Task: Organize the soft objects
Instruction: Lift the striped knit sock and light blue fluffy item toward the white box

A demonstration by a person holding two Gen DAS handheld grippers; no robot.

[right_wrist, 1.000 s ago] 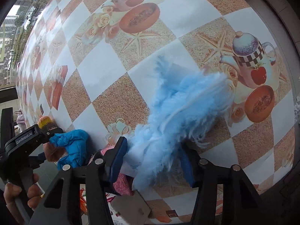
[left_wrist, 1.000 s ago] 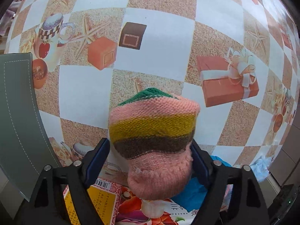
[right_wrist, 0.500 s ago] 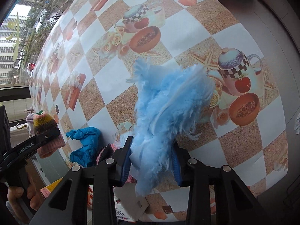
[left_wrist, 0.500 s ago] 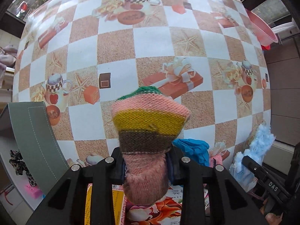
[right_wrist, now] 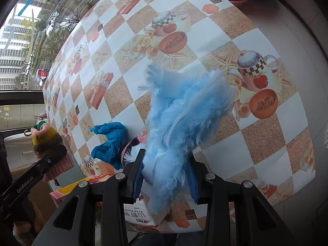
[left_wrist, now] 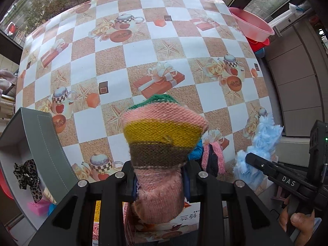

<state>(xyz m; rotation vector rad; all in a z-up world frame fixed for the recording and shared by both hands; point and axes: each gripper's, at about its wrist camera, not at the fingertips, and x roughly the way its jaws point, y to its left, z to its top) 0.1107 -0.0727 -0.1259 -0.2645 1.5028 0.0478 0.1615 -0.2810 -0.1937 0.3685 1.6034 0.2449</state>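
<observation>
My left gripper (left_wrist: 158, 181) is shut on a striped knitted sock (left_wrist: 163, 141), pink, yellow, brown and green, held well above the table; it also shows in the right wrist view (right_wrist: 48, 138). My right gripper (right_wrist: 166, 171) is shut on a fluffy light-blue cloth (right_wrist: 184, 110), also lifted; it shows at the right of the left wrist view (left_wrist: 260, 141). A crumpled blue cloth (right_wrist: 110, 141) and a pink-and-black fuzzy piece (left_wrist: 213, 157) lie on the table's near edge between the grippers.
A grey open box (left_wrist: 44, 143) at the left holds a leopard-print scrunchie (left_wrist: 28, 174) and a pink item (left_wrist: 39, 208). Printed packets (right_wrist: 139, 215) lie at the near table edge. Pink and red basins (left_wrist: 253, 27) stand beyond the checkered table (left_wrist: 135, 53).
Both grippers closed on their items, then rose and pulled back from the table, so more of it shows. The sock and the blue fluffy cloth were lifted with them.
</observation>
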